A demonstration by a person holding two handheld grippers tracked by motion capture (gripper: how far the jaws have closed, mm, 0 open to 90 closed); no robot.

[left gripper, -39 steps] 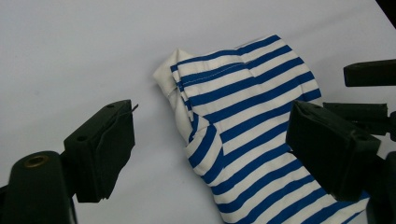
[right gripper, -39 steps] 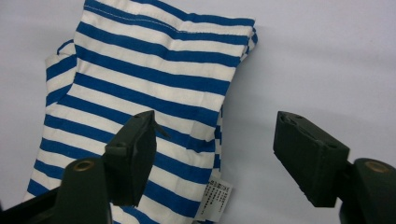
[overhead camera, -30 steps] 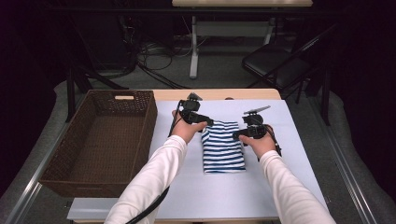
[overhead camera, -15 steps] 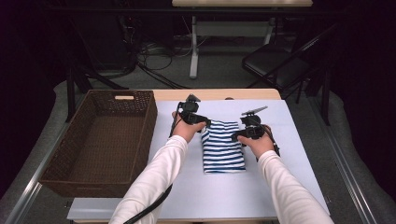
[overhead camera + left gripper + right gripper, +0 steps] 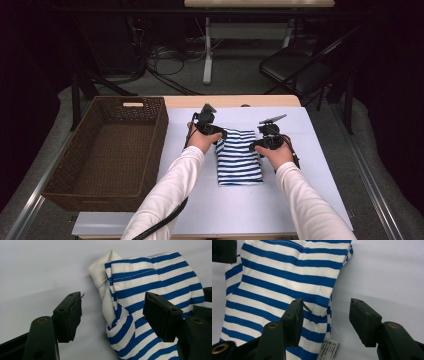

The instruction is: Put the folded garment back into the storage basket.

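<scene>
Now both claws closing, half-open, straddling striped shirt point(image 5: 239, 157) edges, pads clear

shirt point(image 5: 239, 157): blue-white stripes (white hem) | basket point(image 5: 75, 165): brown | mat point(image 5: 310, 150): pale lavender

Taking the folded striped cloth point(image 5: 239, 156) as landmark: the pale mat point(image 5: 320, 165) lies bare to its right and on its near side, open for passage. To its left, past a narrow bare strip, the tall-walled wicker basket point(image 5: 107, 152) blocks low sideways travel.
</scene>
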